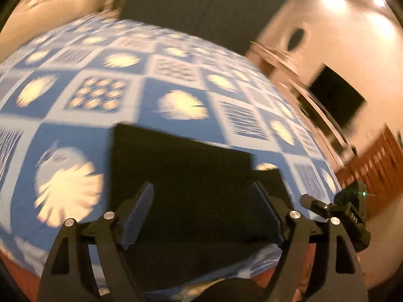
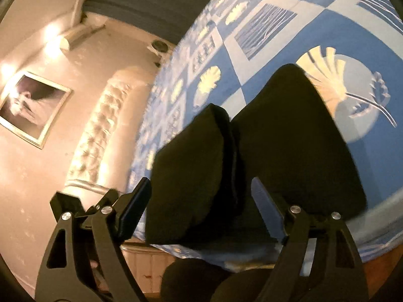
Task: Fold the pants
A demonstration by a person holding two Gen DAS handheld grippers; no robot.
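Two grippers hang over the near edge of a bed, each seen from its own wrist camera, and both stand with jaws spread wide. The left gripper (image 1: 202, 212) has nothing pinched: its two ribbed pads sit well apart, and no cloth is caught against either one. Between and beyond them lie the pants (image 1: 181, 161), black and folded into a flat block whose far edge runs straight across the bedspread (image 1: 75, 130). The cloth fills the gap between the left fingers in the picture, but whether the pads brush it I cannot tell; that view is smeared by motion.

The right gripper (image 2: 201, 206) is likewise released, its pads parted with nothing clamped. In its view the pants (image 2: 289, 138) lie just ahead of the fingertips on the blue bedspread (image 2: 365, 50), showing two rounded dark lobes side by side with a seam-like groove between them; the left lobe reaches down between the fingers toward the bed's near edge. The right finger's pad overlaps the larger lobe in the picture, though contact is not clear.

On the left view's right side, part of the other gripper's body (image 1: 352, 209) shows, a small green light glowing on it. A framed picture (image 2: 32, 108) hangs on the wall beside a tufted headboard (image 2: 100, 125).
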